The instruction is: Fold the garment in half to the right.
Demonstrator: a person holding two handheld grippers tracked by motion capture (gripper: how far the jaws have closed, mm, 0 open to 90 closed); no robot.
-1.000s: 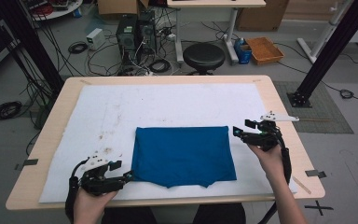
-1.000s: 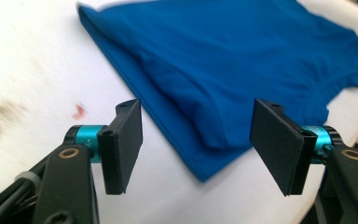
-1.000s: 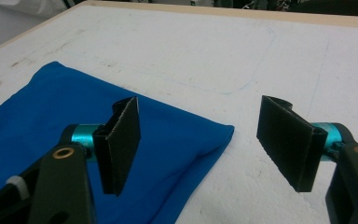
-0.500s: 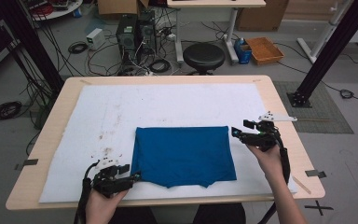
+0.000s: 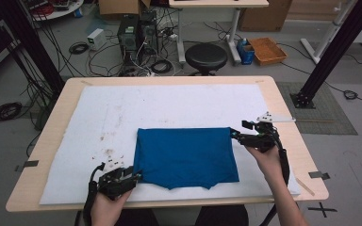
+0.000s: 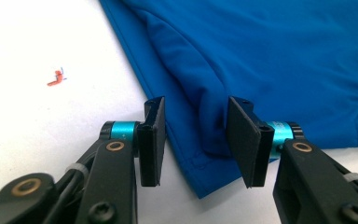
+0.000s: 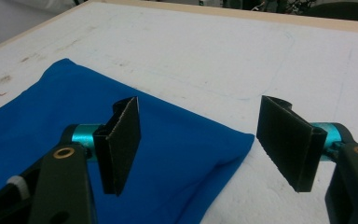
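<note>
A folded blue cloth (image 5: 185, 156) lies flat on a white mat (image 5: 169, 108) that covers the table (image 5: 283, 99), toward the near edge, in front of the person. The left gripper (image 5: 134, 177) sits low at the cloth's near left corner. Its jaws have just been closing and now stand half shut, with the corner's hem between them; the pads (image 6: 152, 140) do not yet press the fabric. The right gripper (image 5: 235, 134) waits at the far right corner, jaws wide, straddling the cloth's tip without touching it. Working opposite corners probably lets the person lift or fold the cloth evenly. A few small specks (image 5: 108, 151) dot the mat left of the cloth.
</note>
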